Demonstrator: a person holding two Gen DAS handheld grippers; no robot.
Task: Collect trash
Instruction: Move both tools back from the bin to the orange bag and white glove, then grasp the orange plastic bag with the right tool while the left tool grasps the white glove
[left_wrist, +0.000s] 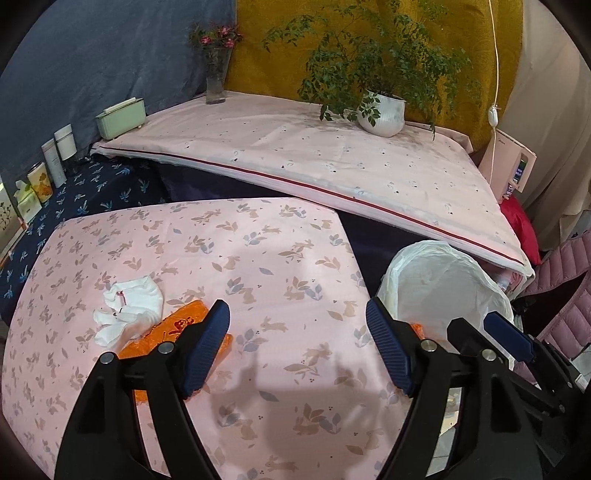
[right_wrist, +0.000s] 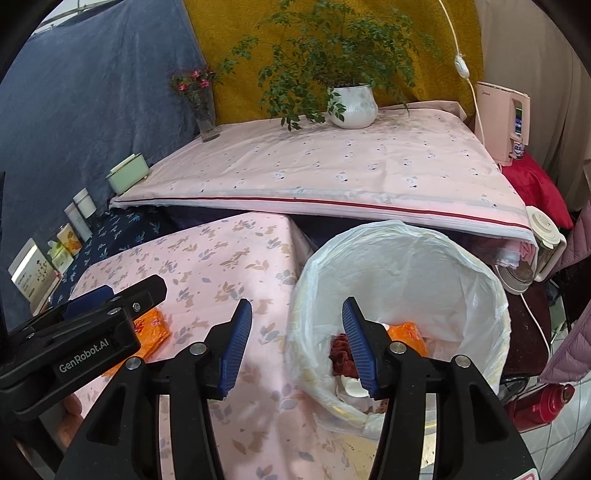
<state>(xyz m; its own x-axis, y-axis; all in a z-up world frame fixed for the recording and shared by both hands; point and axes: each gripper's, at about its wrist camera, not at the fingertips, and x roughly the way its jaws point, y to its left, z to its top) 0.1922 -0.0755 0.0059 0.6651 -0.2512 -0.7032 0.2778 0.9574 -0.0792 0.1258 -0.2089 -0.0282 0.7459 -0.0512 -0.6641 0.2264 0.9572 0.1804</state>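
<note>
We saw a potted plant (left_wrist: 382, 114), a flower vase (left_wrist: 216, 79) and a green box (left_wrist: 120, 117) well behind on a raised pink bed (left_wrist: 295, 155); nothing stood between our fingers and the trash. The bin (right_wrist: 476, 295), lined with a white bag, stood just right of the worktop (left_wrist: 258, 258) and held an orange wrapper (right_wrist: 408, 332), dark red scraps and white bits. Our left gripper (left_wrist: 297, 347) hung spread and empty over the worktop; another orange wrapper (left_wrist: 181, 325) and crumpled tissue (left_wrist: 129, 306) lay at its left finger. Our right gripper (right_wrist: 297, 345) was spread, empty, over the bin's near rim.
</note>
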